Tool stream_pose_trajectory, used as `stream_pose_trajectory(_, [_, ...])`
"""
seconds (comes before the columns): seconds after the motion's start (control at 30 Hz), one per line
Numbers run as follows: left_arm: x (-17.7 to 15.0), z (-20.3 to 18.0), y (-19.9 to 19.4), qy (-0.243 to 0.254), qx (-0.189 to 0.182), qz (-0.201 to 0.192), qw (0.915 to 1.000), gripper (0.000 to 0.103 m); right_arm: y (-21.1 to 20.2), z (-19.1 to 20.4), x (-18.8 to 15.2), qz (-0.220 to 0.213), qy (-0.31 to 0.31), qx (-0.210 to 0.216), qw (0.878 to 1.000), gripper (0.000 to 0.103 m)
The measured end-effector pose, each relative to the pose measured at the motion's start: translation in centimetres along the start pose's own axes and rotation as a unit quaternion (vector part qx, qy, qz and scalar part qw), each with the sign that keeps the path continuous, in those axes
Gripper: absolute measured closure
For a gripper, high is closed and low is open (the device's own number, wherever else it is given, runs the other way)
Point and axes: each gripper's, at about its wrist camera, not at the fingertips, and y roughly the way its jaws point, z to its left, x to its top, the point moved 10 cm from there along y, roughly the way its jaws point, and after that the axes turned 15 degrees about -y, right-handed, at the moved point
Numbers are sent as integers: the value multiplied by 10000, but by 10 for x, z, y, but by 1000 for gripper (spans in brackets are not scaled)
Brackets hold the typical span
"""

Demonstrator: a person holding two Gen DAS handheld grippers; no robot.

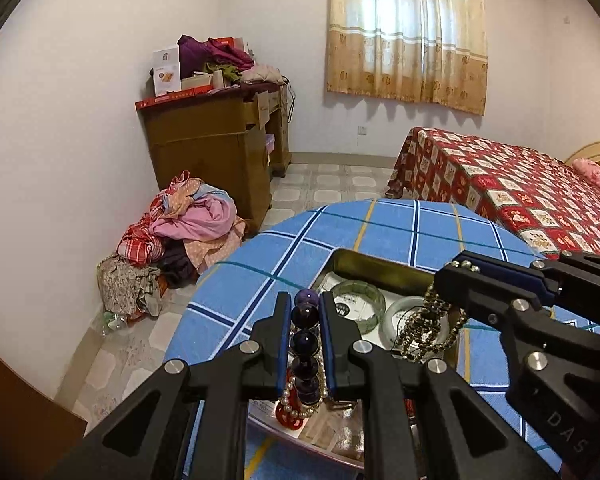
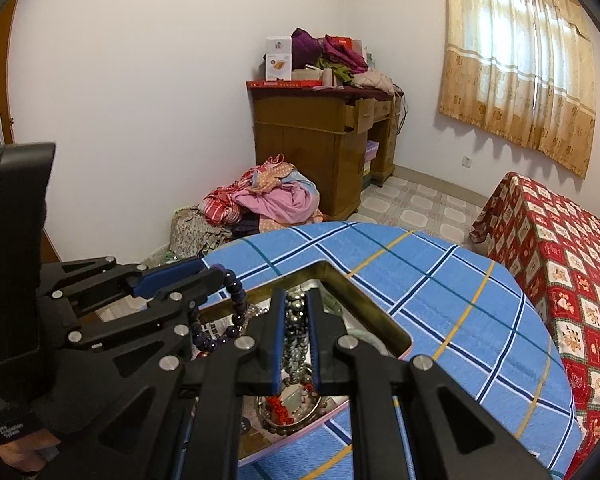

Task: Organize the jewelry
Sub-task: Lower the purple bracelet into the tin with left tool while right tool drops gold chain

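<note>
Currently both tongs carry strands over the open tin (image 1: 384, 266): left tongs (image 1: 305, 344) clamped on the purple bead bracelet (image 1: 305, 340), right tongs (image 2: 296, 336) clamped on the dark metallic bead strand (image 2: 294, 328). Next move, likely: lower, release inside. Tin rim lies just ahead; table (image 2: 440, 288) beyond is bare.

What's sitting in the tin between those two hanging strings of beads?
In the left wrist view, a green bangle lies in the tin between the purple bead bracelet and the dark bead strand.
</note>
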Motion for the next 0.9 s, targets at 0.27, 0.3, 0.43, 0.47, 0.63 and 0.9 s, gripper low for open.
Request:
stream_pose_trajectory(0.27, [-11,3,4,41,56,78,9999,89,11,5,-14,133,77,47,9999,90])
stream_pose_trajectory(0.3, [-12,3,5,49,62,82,9999,89,12,5,-15,147,85,47,9998,90])
stream_pose_trajectory(0.43, [-16,3,6,63,74,100,9999,89,16,5,-19,196,109,47,9997,90])
stream_pose_trajectory(0.47, [-17,3,6,66,77,109,9999,89,17,5,-20,210,118,48,9997,90])
stream_pose_trajectory(0.63, [-24,4,13,100,125,201,9997,89,22,5,-29,301,143,53,9994,90])
stream_pose_trajectory(0.9, [-36,2,19,130,160,302,9993,89,34,2,-46,507,202,35,9985,90])
